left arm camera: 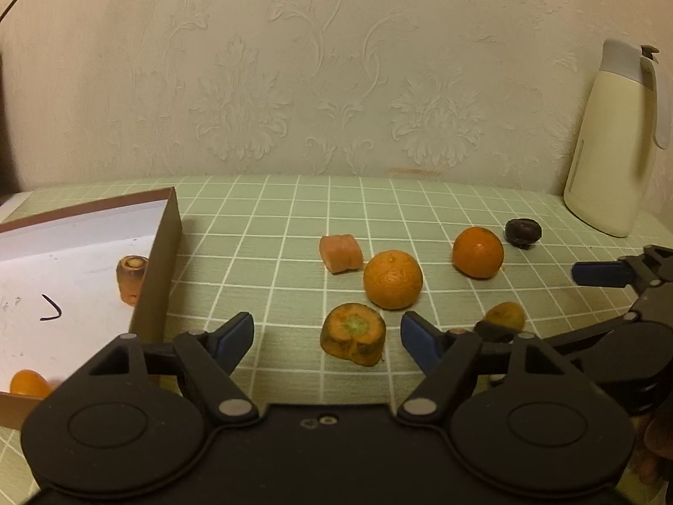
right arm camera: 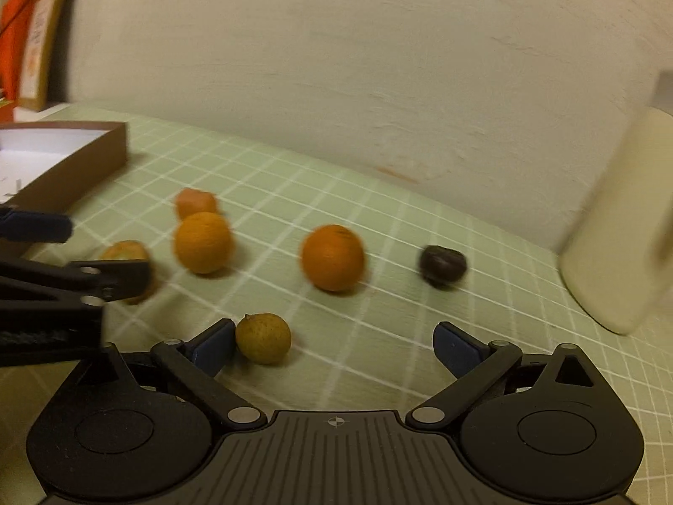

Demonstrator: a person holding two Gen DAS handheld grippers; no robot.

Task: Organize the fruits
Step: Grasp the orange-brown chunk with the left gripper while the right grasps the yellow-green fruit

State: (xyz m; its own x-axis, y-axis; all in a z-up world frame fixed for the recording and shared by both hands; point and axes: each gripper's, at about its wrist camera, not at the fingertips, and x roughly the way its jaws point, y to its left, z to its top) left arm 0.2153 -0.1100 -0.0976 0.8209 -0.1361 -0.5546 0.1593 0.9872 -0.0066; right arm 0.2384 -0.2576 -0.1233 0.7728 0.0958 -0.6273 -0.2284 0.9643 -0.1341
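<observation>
Because sorted pieces are collected in the box (left arm camera: 160,252) at 9 o'clock, the carrot stump (left arm camera: 353,338) is bracketed, untouched, by the open left tool (left arm camera: 327,338). The right tool (right arm camera: 334,347) is spread wide, a small brown fruit (right arm camera: 263,338) beside its left pad.

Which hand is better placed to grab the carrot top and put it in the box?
Left. Its tongs are open astride the carrot top, with the box beside them. The right tongs sit by the small brownish fruit.
</observation>
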